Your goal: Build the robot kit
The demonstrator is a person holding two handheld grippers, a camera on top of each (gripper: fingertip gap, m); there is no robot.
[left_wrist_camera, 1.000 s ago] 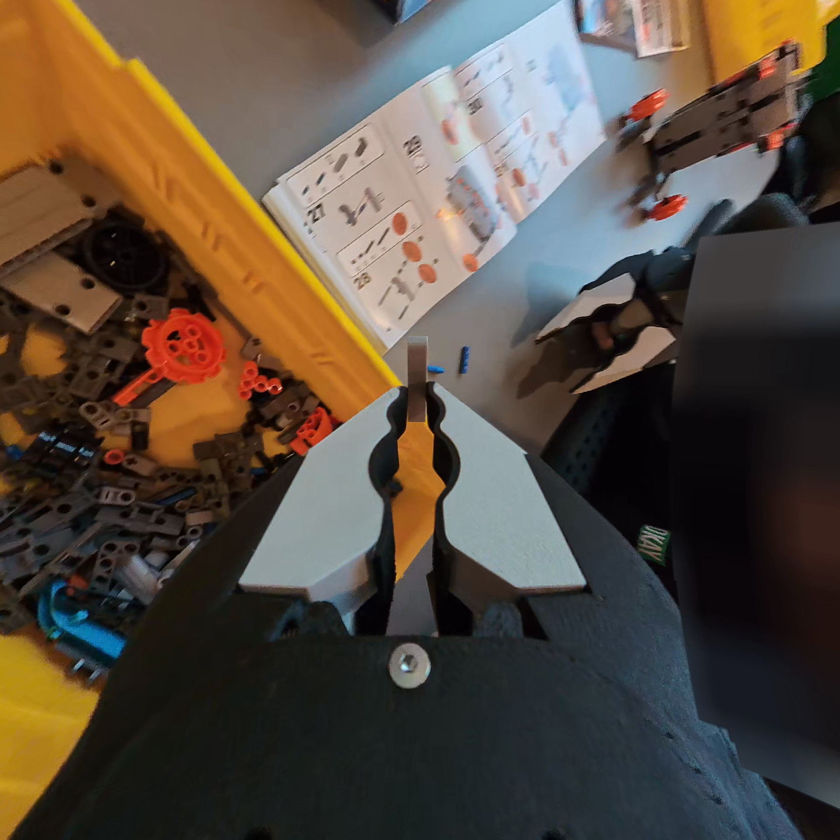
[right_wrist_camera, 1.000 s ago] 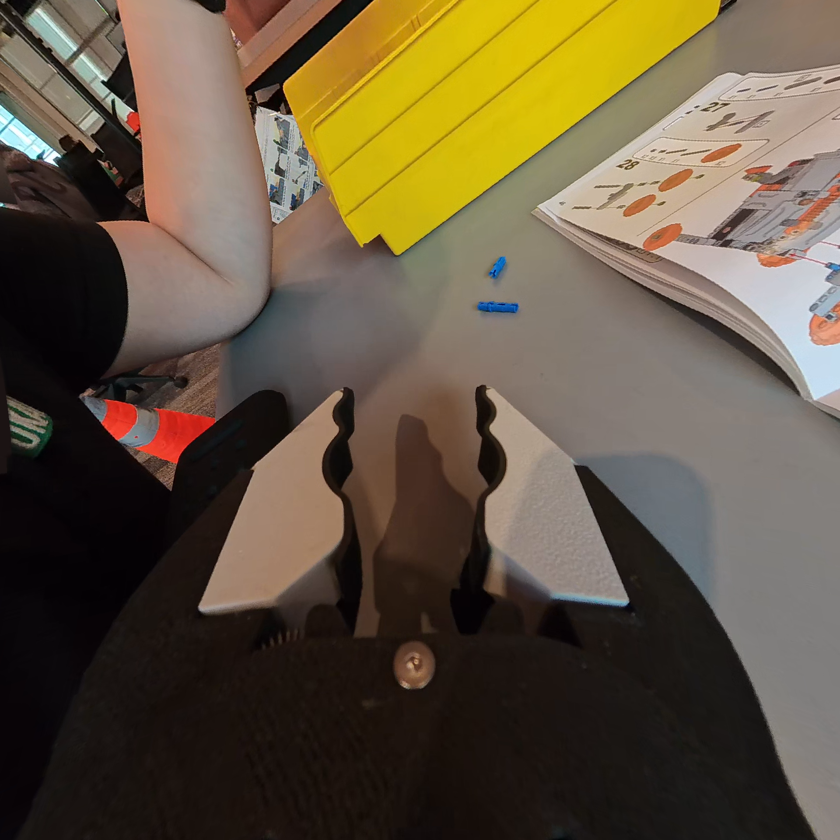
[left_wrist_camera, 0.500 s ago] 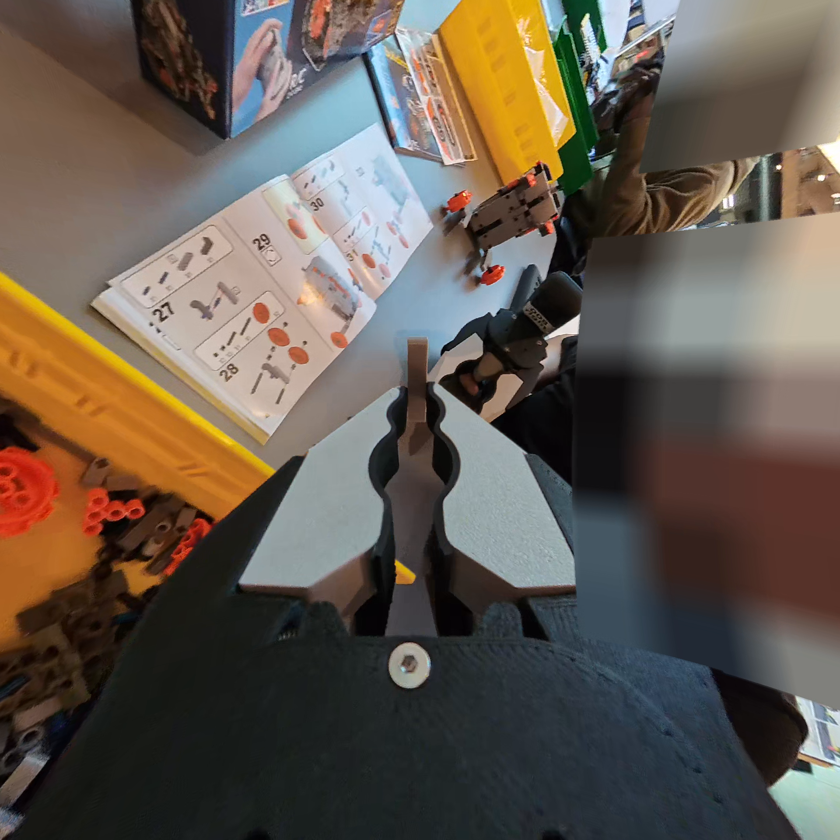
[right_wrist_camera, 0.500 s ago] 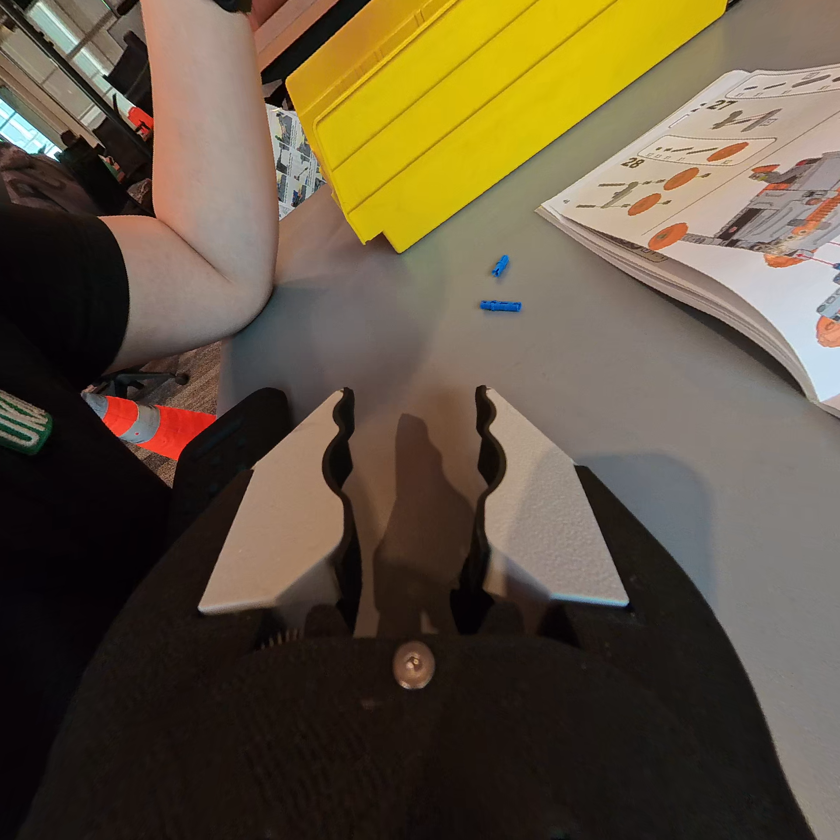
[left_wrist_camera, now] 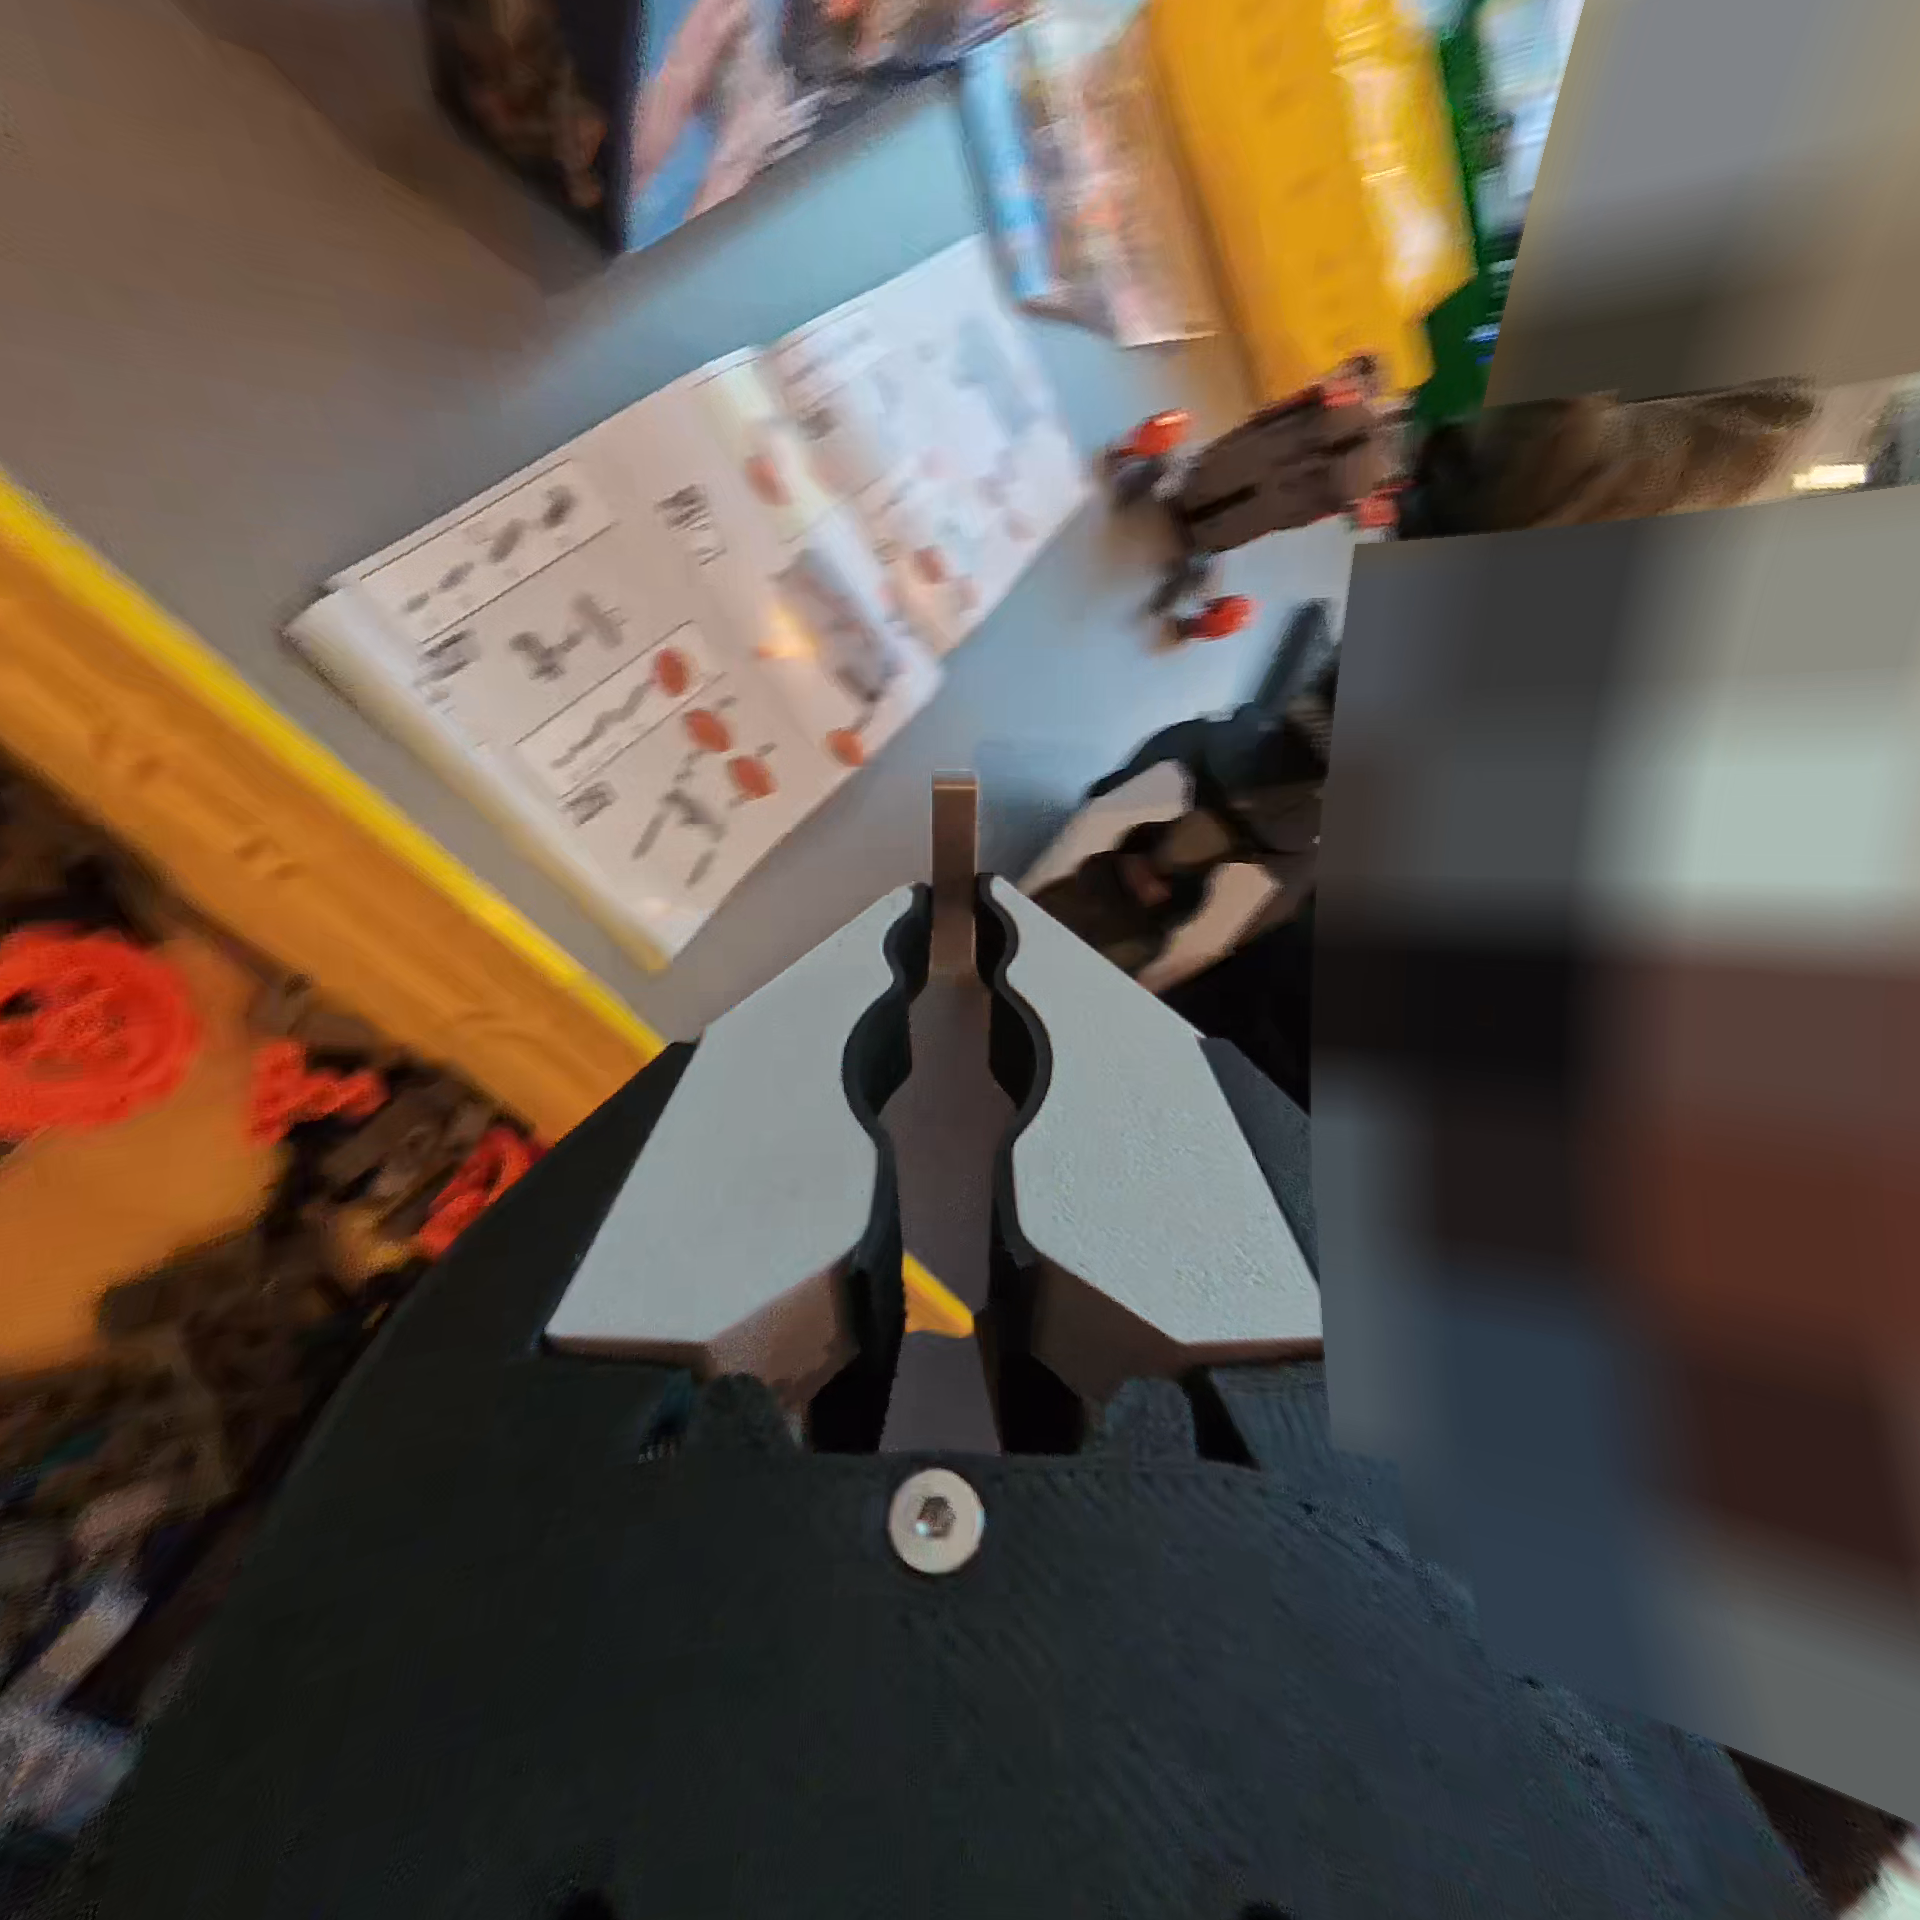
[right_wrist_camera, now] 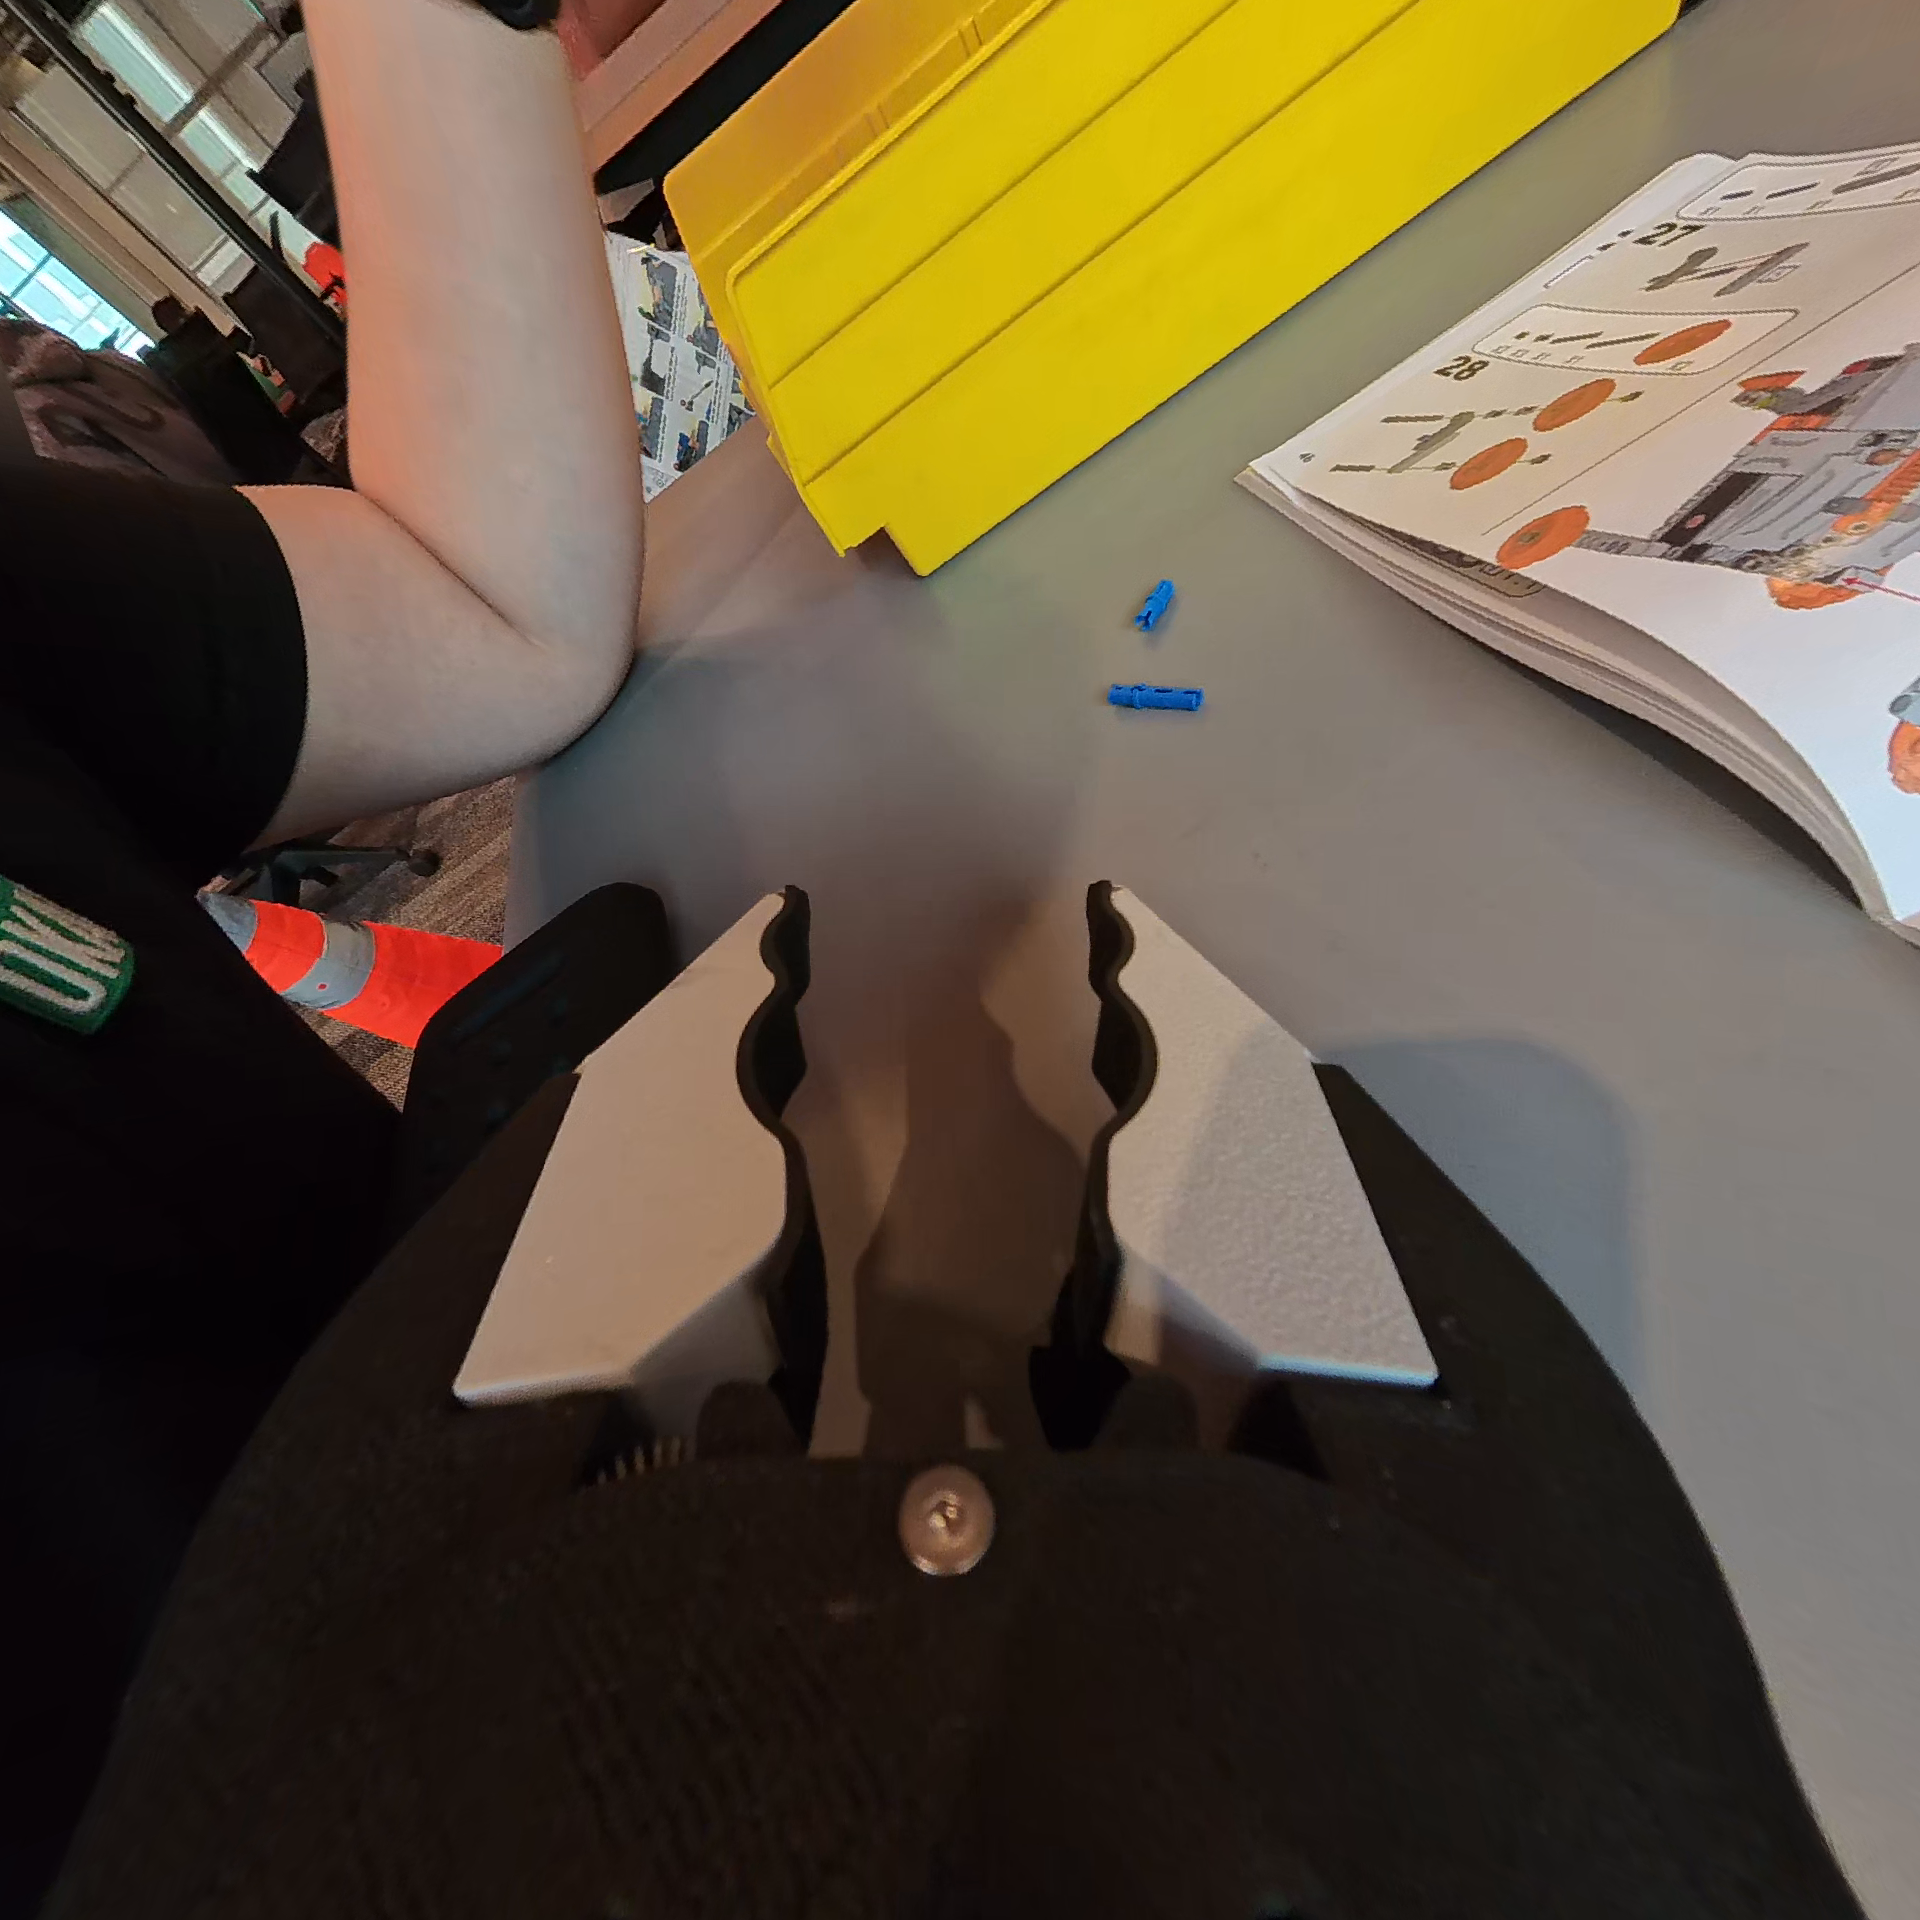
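Currently the left claw (left_wrist_camera: 951,904) pinches a grey beam (left_wrist_camera: 954,831) that could slip, while the right claw (right_wrist_camera: 945,904) gapes empty above the table (right_wrist_camera: 1351,935).

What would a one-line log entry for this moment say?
left gripper: shut on flat grey plastic beam, above yellow plastic bin | right gripper: open, empty, over grey table | two small blue plastic pins ahead

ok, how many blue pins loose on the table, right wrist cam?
2. One blue pin lies flat ahead of the open right gripper. The second pin lies just beyond it, nearer the yellow bin. Others may sit out of frame.
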